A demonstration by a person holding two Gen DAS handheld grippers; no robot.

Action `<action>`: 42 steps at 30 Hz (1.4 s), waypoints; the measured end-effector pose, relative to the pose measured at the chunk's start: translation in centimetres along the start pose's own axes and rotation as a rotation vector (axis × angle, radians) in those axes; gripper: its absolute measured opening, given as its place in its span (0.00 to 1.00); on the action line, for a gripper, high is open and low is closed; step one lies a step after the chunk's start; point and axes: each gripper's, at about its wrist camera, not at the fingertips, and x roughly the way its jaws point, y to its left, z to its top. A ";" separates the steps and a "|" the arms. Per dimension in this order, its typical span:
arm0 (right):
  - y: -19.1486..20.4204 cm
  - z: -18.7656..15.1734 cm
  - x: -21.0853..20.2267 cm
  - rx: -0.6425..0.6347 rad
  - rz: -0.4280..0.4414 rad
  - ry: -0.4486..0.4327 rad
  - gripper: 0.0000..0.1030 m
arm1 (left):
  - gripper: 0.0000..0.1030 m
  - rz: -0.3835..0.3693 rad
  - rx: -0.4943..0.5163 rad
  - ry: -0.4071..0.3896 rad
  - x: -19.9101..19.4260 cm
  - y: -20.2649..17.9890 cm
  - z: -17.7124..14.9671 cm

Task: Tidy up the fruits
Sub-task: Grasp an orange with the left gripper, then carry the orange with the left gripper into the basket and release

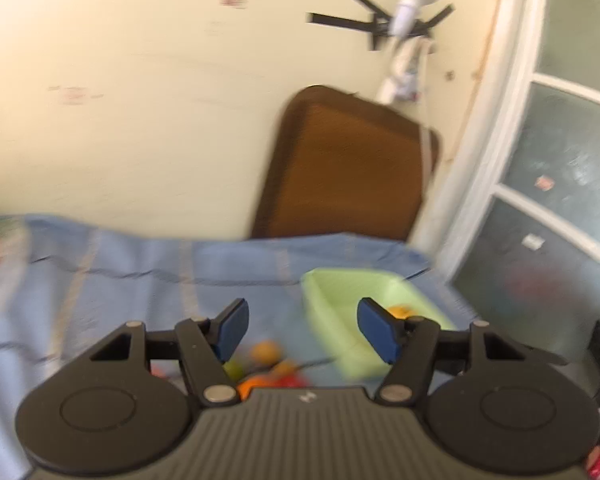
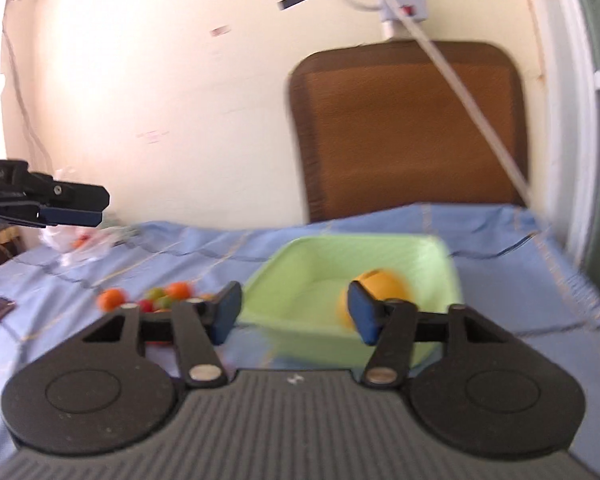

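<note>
On the far left of the blue cloth (image 2: 500,280) lies a clear plastic bag (image 2: 80,240) with something red and orange inside. The left gripper (image 1: 302,330) hangs above the cloth with its jaws wide apart and nothing between them. Under it sits a little pile of fruits (image 2: 152,298), orange, green and red, all close together. Just to the right of the pile is a light green bin (image 2: 340,264). One orange fruit (image 2: 384,284) lies inside the bin. The right gripper (image 2: 294,312) is in front of the bin, wide open too, holding nothing. A brown board (image 2: 412,128) leans on the wall behind.
</note>
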 end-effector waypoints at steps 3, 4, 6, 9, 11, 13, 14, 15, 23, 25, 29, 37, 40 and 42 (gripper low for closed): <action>2.3 -1.4 0.9 0.008 0.035 0.043 0.48 | 0.60 0.028 0.005 0.047 -0.7 1.0 -1.7; 2.9 -1.9 1.3 0.009 0.039 0.062 0.48 | 0.60 0.030 0.003 0.068 -0.7 1.3 -2.3; 4.1 -2.5 2.1 0.004 0.038 0.098 0.48 | 0.60 0.030 0.004 0.120 0.2 1.3 -3.6; 5.2 -2.9 3.2 -0.040 0.013 0.133 0.48 | 0.60 0.050 0.043 0.170 1.7 0.8 -5.6; 5.2 -3.0 3.7 -0.052 0.008 0.160 0.48 | 0.60 0.078 0.071 0.196 2.8 0.4 -6.5; 5.2 -3.0 4.3 -0.065 0.001 0.182 0.48 | 0.60 0.108 0.087 0.221 3.8 0.3 -7.4; 5.3 -3.1 4.6 -0.073 -0.003 0.191 0.48 | 0.60 0.116 0.089 0.228 4.1 0.2 -7.7; 5.2 -3.1 4.7 -0.079 -0.005 0.198 0.48 | 0.60 0.119 0.088 0.233 4.3 0.1 -8.0; 5.5 -3.6 6.0 -0.118 0.021 0.239 0.31 | 0.40 0.150 0.104 0.220 4.5 -0.3 -8.5; 5.7 -3.7 5.6 -0.141 0.024 0.230 0.31 | 0.39 0.101 0.082 0.228 4.2 -0.6 -8.4; 5.6 -3.8 3.7 -0.154 0.021 0.138 0.31 | 0.39 0.000 0.082 0.188 3.4 -2.2 -6.7; 1.4 -1.5 1.7 -0.079 -0.110 -0.050 0.31 | 0.40 -0.128 0.126 0.128 8.0 -6.8 -0.2; 0.0 -1.2 2.6 -0.068 -0.138 -0.040 0.31 | 0.40 -0.147 0.127 0.159 11.2 -7.9 0.5; -0.6 -1.2 3.3 -0.066 -0.144 -0.029 0.31 | 0.40 -0.134 0.126 0.187 13.3 -7.9 0.5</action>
